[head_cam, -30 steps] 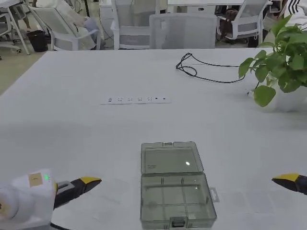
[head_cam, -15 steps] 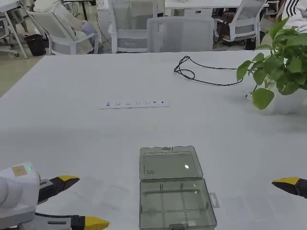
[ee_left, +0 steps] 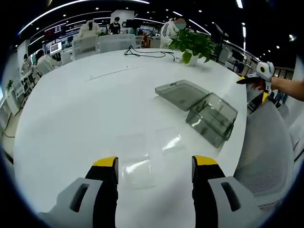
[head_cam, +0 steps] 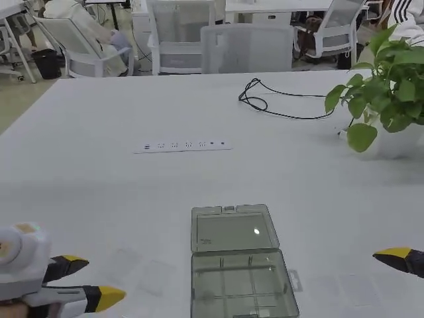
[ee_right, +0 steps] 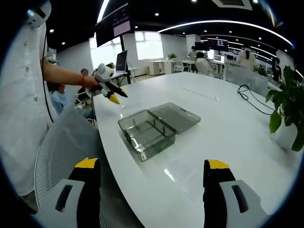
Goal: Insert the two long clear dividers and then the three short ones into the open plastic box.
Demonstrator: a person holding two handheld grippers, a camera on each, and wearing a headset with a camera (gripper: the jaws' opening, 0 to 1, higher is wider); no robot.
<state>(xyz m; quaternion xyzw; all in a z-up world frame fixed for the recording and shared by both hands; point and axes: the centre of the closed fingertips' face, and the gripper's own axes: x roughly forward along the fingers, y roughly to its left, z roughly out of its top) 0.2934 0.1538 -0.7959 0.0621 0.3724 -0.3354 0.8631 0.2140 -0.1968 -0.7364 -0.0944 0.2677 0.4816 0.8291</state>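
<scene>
Left tongs (head_cam: 97, 279) opened over dividers (ee_left: 137, 168); plant (head_cam: 387, 86), cable (head_cam: 278, 99), pwr strip (head_cam: 183, 145) beyond box (head_cam: 238, 281).

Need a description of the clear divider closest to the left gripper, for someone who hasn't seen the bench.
On the white table, find the open smoky plastic box, lid folded back. Clear dividers lie flat between it and the left gripper. Pick the nearest divider, just ahead of that gripper's open, yellow-tipped jaws; the others lie farther off, nearer the box.
</scene>
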